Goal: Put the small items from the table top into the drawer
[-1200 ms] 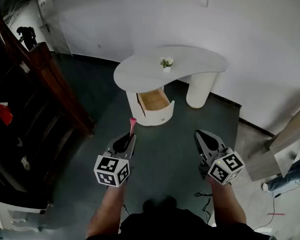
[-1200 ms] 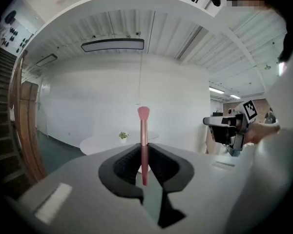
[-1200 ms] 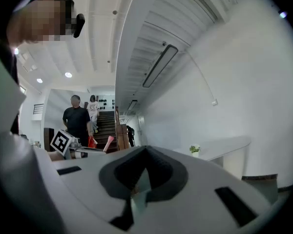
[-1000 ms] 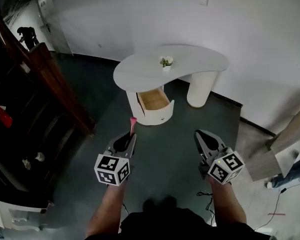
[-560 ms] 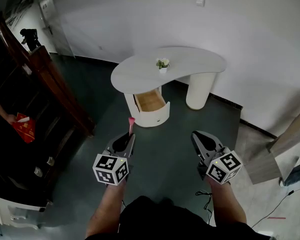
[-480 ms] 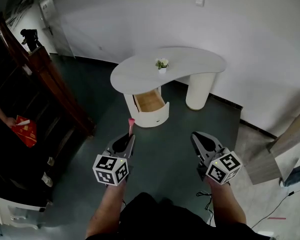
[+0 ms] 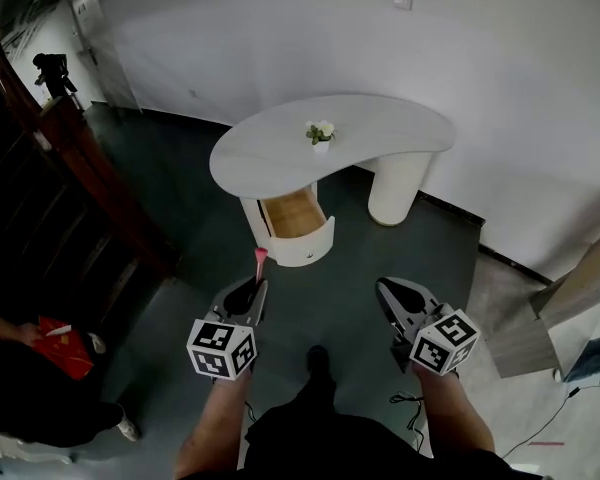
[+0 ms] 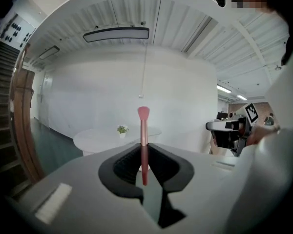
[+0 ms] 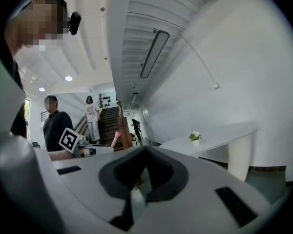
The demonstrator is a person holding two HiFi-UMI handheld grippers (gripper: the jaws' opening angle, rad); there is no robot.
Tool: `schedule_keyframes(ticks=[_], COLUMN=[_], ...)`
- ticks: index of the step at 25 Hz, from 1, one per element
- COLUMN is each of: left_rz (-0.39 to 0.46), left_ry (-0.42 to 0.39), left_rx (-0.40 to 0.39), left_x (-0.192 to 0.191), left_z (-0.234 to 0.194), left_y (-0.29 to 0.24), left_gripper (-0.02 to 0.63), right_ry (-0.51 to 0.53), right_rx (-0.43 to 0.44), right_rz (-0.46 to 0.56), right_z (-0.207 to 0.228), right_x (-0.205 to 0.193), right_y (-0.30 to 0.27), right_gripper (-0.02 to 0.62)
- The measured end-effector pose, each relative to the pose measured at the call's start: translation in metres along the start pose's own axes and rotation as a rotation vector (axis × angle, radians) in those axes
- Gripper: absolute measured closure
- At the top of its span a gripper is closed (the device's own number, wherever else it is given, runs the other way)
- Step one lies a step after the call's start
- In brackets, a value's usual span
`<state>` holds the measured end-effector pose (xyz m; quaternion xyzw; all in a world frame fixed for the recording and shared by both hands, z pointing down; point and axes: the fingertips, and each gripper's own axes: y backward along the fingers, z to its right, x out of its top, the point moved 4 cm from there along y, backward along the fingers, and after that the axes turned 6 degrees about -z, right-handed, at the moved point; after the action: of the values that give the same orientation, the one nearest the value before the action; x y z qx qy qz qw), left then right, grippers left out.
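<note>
Left tool [image 7: 258, 286] clamped on pink brush [image 8: 143, 130], bristles upward. Open drawer [image 7: 292, 215] lies straight ahead, well apart, on my left tool's side. Right tool [image 7: 385, 288] closed, empty.

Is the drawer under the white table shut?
No, the drawer stands pulled out from under the table, its wooden inside showing in the head view.
</note>
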<state>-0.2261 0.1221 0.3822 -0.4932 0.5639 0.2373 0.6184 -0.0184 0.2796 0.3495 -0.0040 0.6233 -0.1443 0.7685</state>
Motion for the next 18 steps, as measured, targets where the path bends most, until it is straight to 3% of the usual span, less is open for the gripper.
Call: schedule_keyframes(ticks=[10,18], left_rz=[0.002,0.017], left_ry=[0.086,0.117], left_rx=[-0.001,0.023], left_x=[0.026,0.05], left_z=[-0.087,-0.138], left_y=[-0.116,-0.165], left_gripper=[0.554,0.554], right_ry=[0.048,0.038], right_rx=[0.081,0.143], right_rz=[-0.158,-0.171], right_z=[0.074,0.104], right_x=[0.029,0.055], right_y=[-0.138,-0.215], right_gripper=[0.584,0.584])
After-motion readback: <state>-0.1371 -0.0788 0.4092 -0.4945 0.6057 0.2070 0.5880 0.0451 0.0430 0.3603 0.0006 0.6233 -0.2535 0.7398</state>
